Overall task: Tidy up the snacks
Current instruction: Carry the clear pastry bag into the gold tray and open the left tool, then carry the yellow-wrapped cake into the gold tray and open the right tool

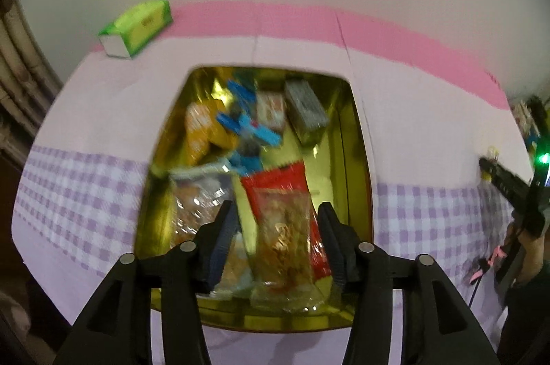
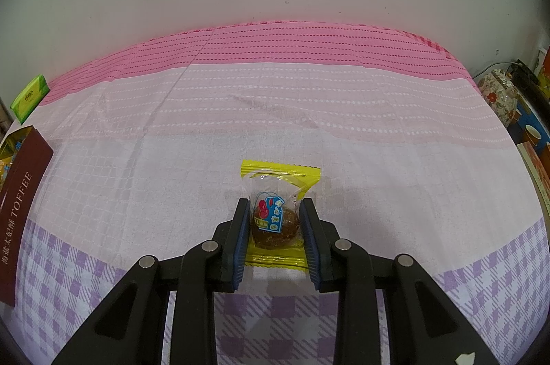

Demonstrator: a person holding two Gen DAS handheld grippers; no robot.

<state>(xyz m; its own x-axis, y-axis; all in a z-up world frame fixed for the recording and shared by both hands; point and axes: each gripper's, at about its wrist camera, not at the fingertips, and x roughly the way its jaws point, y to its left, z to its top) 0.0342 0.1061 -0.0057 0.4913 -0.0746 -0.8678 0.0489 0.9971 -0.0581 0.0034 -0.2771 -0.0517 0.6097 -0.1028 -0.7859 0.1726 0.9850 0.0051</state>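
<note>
The small snack packet (image 2: 279, 216) is lying on the bench cloth (image 2: 378, 141) — the right gripper (image 2: 275, 238) is set narrowly around it, the pads just at its sides. It looks light, crinkly and easily squashed, so the round middle is best held gently. The left gripper (image 1: 276, 248) is held wide over the gold tin (image 1: 357, 158) of snacks.
</note>
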